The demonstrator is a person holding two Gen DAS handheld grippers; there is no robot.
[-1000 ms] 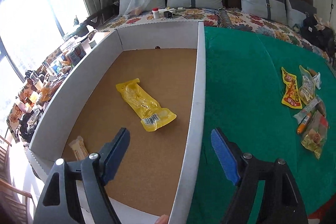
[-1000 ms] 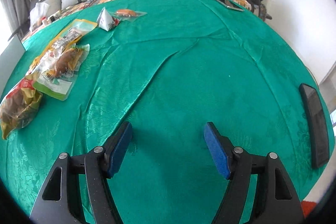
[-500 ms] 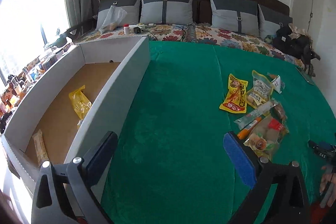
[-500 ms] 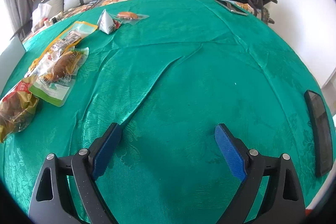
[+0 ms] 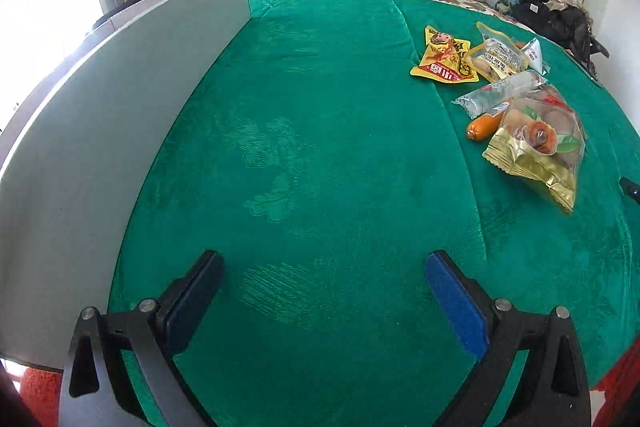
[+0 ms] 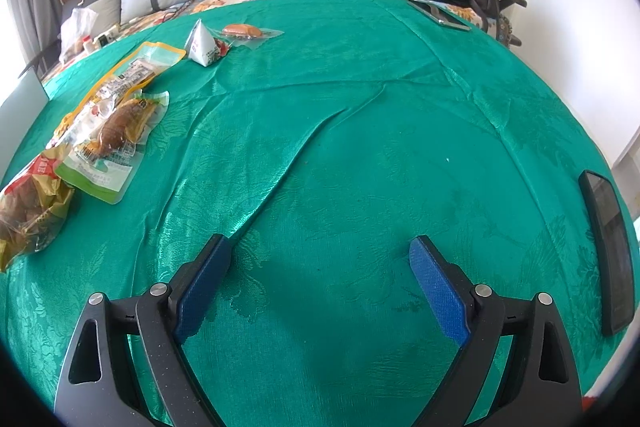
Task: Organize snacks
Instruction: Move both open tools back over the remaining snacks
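Left claw (image 5: 322, 281) has swung off the cardboard box (image 5: 120, 115) toward the snack pile; box interior, visible a second ago, is now hidden behind its white side wall. Right claw (image 6: 320, 269) has barely shifted. Both claws are apart and empty, hovering over the green bedspread (image 5: 320, 147).

Snacks sit in a loose cluster toward the bed's right side, well apart from the box at the left edge: gold-trimmed clear bag (image 5: 538, 147), orange sausage (image 5: 484, 125), clear stick pack (image 5: 500, 91), yellow pouch (image 5: 442, 59), yellow-edged packet (image 5: 496, 55), white triangular pack (image 5: 534, 53). Right view adds a vacuum-packed sausage (image 6: 242, 31) further toward the pillows.

Handling guess: all light, soft film packs, crinkly and slippery. Pinch a sealed edge or corner, not the belly; contents may crush. Sausage is firmer, can roll.

Unclear: pack labels unreadable, packs overlap so count is uncertain. Dark flat phone-like slab (image 6: 608, 251) lies at the right edge.
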